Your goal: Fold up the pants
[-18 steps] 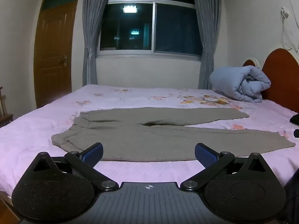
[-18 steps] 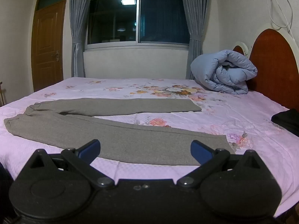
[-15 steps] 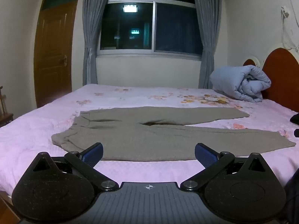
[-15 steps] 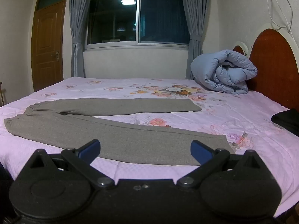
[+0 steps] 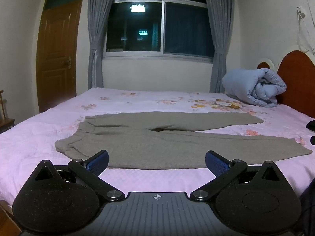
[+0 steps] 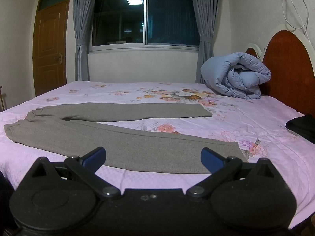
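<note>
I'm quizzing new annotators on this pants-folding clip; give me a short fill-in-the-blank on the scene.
1. The grey pants lie spread flat on the ____.
2. Both the left gripper and the right gripper are ____.
3. The rolled blue duvet sits against the ____.

Missing words: bed; open; headboard

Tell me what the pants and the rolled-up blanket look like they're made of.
The pants look like a soft grey knit, maybe fleece or jersey: matte, faintly fuzzy, lying limp and flat. The blanket looks like a padded quilt in smooth blue woven fabric, puffy with stitched channels and a slight sheen. The fibre of either can't be told.
</note>
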`<control>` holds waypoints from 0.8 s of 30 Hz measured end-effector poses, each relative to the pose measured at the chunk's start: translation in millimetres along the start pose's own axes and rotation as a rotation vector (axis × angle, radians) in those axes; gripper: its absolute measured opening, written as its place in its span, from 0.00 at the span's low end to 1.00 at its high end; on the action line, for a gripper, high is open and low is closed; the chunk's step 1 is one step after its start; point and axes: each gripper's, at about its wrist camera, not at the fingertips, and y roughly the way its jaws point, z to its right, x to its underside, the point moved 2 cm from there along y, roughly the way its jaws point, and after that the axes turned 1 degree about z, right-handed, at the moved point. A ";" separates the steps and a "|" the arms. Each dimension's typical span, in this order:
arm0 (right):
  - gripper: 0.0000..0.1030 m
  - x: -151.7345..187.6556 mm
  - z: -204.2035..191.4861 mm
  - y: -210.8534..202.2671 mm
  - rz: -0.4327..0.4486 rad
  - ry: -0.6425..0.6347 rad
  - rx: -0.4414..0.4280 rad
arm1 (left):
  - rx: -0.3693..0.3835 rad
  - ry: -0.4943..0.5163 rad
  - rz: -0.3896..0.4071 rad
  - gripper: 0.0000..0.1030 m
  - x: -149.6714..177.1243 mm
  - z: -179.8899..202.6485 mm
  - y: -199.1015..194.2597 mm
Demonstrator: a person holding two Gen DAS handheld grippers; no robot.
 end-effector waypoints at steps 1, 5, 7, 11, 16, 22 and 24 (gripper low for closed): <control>0.94 0.0 0.0 0.0 0.000 0.000 0.000 | -0.001 -0.001 0.003 1.00 0.5 0.5 -1.1; 0.95 0.1 -0.1 0.3 -0.001 0.000 0.000 | -0.001 -0.001 0.001 1.00 2.6 2.1 1.7; 0.94 0.2 0.0 0.1 0.001 0.001 0.000 | -0.001 -0.001 0.002 1.00 2.4 2.9 0.6; 0.94 0.2 0.1 -0.1 0.001 0.000 0.000 | 0.000 -0.002 0.001 1.00 2.1 1.4 1.7; 0.95 0.0 -0.3 -0.5 0.000 0.000 0.000 | 0.000 -0.002 0.000 1.00 1.4 0.9 2.0; 0.95 -0.2 -0.7 -1.1 0.001 0.000 0.000 | -0.001 -0.003 0.000 1.00 1.7 -4.6 3.4; 0.95 -0.3 -0.8 -1.0 -0.001 -0.001 0.001 | -0.001 -0.005 0.001 1.00 1.4 -5.3 2.7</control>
